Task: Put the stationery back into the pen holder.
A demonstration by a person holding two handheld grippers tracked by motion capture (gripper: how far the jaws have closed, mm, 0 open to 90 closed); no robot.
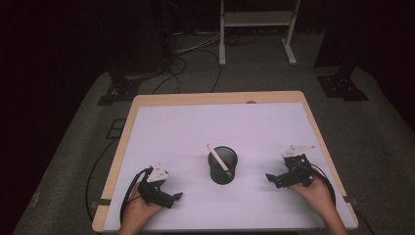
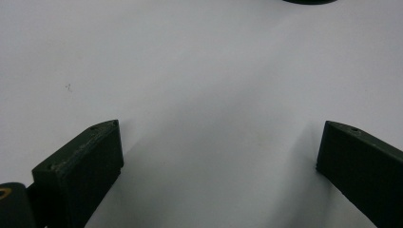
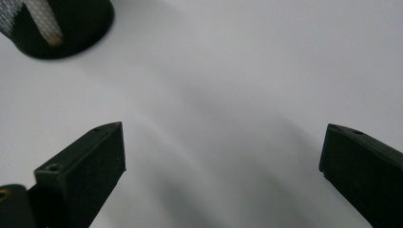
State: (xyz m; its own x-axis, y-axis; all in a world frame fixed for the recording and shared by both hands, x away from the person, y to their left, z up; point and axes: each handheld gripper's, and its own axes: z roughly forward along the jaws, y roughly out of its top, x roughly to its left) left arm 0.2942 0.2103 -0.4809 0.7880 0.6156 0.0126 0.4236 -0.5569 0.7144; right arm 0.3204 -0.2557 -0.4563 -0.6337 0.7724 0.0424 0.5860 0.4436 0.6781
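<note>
A black mesh cup (image 1: 222,165) stands near the middle of the white table top (image 1: 195,132), with a white pen (image 1: 218,157) leaning inside it. My left gripper (image 1: 177,197) rests low at the front left, jaws wide apart and empty over bare white surface (image 2: 214,95). My right gripper (image 1: 270,178) sits at the front right, pointing toward the cup, also open and empty. In the right gripper view the cup (image 3: 71,28) and pen (image 3: 43,21) show at the top left, well beyond the jaws. The cup's base edge (image 2: 309,1) touches the top of the left gripper view.
The table has a wooden rim (image 1: 215,98). Beyond it lie a grey floor, cables (image 1: 171,73), black stand bases (image 1: 122,90) and a white frame's legs (image 1: 257,34). The person's hands (image 1: 318,196) hold the grippers near the front edge.
</note>
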